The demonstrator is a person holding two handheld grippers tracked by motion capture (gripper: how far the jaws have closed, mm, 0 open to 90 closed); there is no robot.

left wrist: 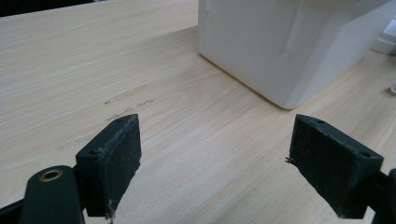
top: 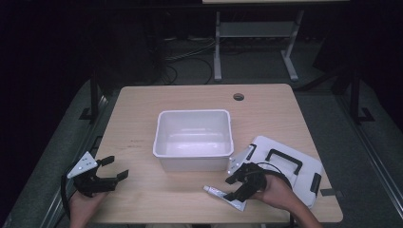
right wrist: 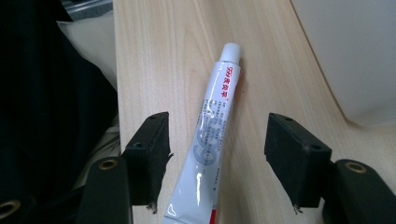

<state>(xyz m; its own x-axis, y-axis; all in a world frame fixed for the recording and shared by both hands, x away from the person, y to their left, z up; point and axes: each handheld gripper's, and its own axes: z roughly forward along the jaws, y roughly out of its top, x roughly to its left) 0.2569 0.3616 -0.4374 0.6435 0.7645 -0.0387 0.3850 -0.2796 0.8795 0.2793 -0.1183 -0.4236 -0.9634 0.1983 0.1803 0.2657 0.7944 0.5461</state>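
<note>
A white ointment tube with red and grey print lies flat near the table's front edge, its cap pointing left in the high view. My right gripper is lowered over it with both jaws apart. In the right gripper view the tube runs lengthwise between the jaws of the right gripper, with a gap on each side, so neither pad touches it. My left gripper rests at the front left of the table, open, with bare wood between the jaws of the left gripper.
An open white plastic bin stands mid-table, just behind the tube; its wall is ahead of the left gripper. A white lid with black handles lies at the right. The table's front edge runs close beside the tube.
</note>
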